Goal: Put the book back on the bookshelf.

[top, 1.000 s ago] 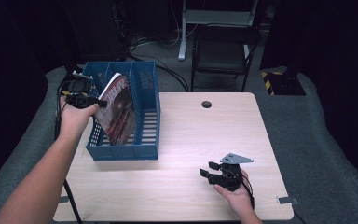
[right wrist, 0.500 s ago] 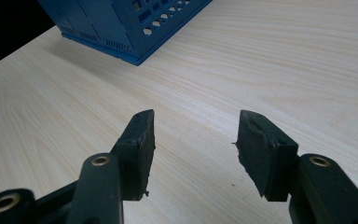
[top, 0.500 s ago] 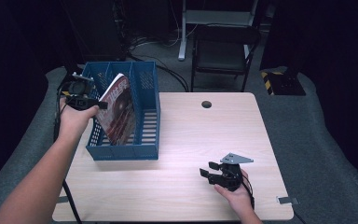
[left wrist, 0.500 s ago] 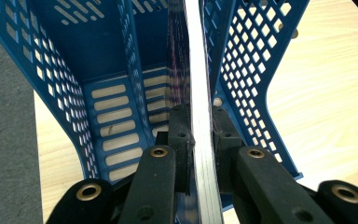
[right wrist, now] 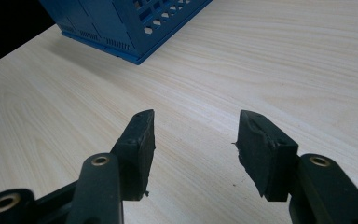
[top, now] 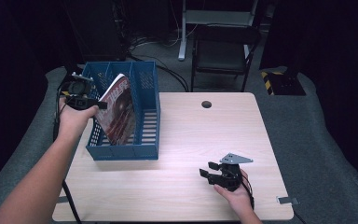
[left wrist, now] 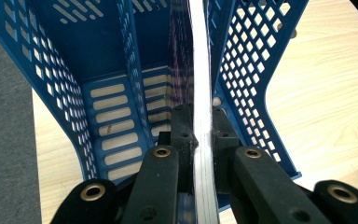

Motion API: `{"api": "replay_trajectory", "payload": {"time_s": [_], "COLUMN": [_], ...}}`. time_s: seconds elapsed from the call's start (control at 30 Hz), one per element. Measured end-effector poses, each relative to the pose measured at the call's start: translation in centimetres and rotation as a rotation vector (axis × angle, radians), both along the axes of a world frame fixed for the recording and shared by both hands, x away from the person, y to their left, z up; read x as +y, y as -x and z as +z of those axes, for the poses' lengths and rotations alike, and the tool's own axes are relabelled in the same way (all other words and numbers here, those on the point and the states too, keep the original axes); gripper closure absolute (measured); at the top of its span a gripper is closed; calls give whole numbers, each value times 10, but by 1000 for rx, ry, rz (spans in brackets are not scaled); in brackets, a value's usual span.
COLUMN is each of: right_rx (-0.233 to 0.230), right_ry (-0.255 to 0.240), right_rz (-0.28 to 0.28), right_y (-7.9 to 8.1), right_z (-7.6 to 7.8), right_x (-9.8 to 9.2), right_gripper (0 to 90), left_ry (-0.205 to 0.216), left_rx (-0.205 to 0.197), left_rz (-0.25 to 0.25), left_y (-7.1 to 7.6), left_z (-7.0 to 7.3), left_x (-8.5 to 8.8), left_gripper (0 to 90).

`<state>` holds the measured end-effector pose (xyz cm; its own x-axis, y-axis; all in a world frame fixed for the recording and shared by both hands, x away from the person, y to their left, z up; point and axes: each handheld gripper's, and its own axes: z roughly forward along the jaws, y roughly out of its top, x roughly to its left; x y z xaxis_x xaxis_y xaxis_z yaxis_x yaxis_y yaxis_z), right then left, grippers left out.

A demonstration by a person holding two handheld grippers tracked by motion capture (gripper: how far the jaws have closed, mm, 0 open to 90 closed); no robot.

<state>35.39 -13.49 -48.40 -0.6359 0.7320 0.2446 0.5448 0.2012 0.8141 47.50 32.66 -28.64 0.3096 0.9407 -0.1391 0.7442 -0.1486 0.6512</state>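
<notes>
A blue perforated file basket (top: 144, 116) stands on the left part of the wooden table (top: 200, 135). A magazine with a red cover (top: 119, 112) leans tilted inside its middle compartment. My left gripper (top: 100, 105) is shut on the magazine's upper edge; in the left gripper view both pads (left wrist: 182, 122) press on the white page edges of the magazine (left wrist: 201, 93), with the basket (left wrist: 98, 93) below. My right gripper (top: 207, 170) rests low over the table near the front right, open with nothing between its fingertips (right wrist: 140, 135).
A round cable hole (top: 206, 104) sits at the table's far middle. A dark chair (top: 223, 51) stands behind the table. The basket's corner (right wrist: 135, 28) lies far ahead of the right gripper. Grey floor surrounds the table.
</notes>
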Motion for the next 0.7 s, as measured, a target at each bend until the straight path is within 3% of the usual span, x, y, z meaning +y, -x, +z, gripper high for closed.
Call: {"api": "replay_trajectory", "payload": {"time_s": [0.33, 0.4, 0.7], "right_rx": [2, 4, -4], "right_ry": [-4, -4, -8], "right_rz": [1, 1, -11], "right_y": [0, 0, 1], "right_z": [0, 0, 1], "right_x": [0, 0, 0], "right_gripper": [465, 464, 465], "left_ry": [3, 5, 0], "left_rx": [-9, -27, -12], "left_rz": [7, 18, 19], "left_y": [-1, -2, -5], "left_z": [-1, -1, 1], "left_x": [-1, -2, -1], "left_gripper": [839, 839, 841]}}
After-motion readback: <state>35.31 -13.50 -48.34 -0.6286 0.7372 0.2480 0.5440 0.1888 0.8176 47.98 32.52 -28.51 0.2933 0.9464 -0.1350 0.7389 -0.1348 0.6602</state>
